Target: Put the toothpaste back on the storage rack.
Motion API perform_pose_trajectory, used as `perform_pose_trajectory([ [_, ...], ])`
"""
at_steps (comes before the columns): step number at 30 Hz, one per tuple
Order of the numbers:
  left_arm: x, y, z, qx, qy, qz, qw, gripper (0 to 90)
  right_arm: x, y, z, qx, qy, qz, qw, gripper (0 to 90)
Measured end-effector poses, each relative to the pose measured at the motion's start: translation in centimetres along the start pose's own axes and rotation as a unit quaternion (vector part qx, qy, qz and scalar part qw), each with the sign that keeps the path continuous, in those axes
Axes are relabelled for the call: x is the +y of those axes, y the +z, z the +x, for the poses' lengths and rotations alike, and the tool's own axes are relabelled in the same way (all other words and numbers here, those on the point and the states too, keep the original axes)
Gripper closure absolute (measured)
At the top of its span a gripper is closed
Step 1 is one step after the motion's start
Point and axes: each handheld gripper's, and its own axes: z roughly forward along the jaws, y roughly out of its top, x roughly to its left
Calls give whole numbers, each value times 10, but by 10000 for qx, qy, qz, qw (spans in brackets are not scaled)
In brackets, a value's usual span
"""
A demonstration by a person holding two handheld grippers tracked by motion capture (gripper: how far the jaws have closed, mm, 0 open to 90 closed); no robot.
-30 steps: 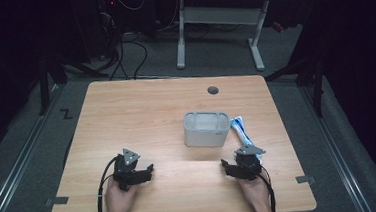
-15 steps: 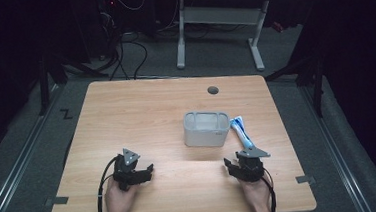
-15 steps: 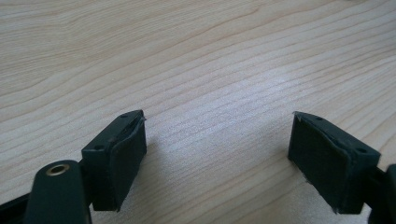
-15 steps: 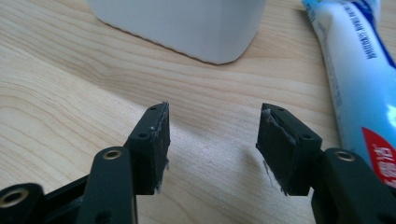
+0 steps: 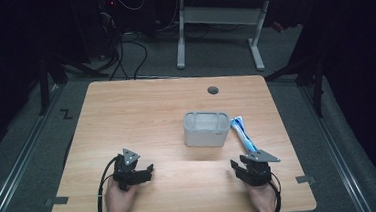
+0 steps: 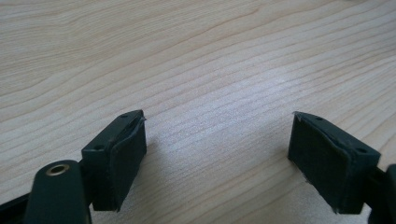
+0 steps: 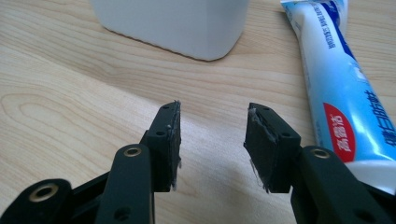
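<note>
Backing off the toothpaste tube (image 5: pixel 242 134), right gripper (image 5: pixel 244 172) has been closing, empty; a careless reach could nudge it off beside the white bin (image 5: pixel 206 129). Left gripper (image 5: pixel 141 174) rests wide open.

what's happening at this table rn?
A person holds a gripper in each hand at a wooden table. The right gripper sits just short of the toothpaste tube, jaws just been closing with nothing between them. The left gripper rests open over bare wood. The white container stands untouched beside the tube.
</note>
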Motion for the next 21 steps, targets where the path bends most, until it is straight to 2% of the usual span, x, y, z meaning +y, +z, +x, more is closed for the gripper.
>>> perform_pose_trajectory([
  [3,0,0,0,4,1,-1,10000,196,-1,-4,-3,9,-7,-18,10000,555],
  [7,0,0,0,10,1,-2,10000,196,0,-12,-7,143,-46,-213,9997,543],
  [11,0,0,0,12,2,3,10000,196,0,-17,-11,237,8,-284,9993,538],
  [21,0,0,0,3,-7,1,10000,196,5,-26,-19,154,27,-236,9996,544],
])
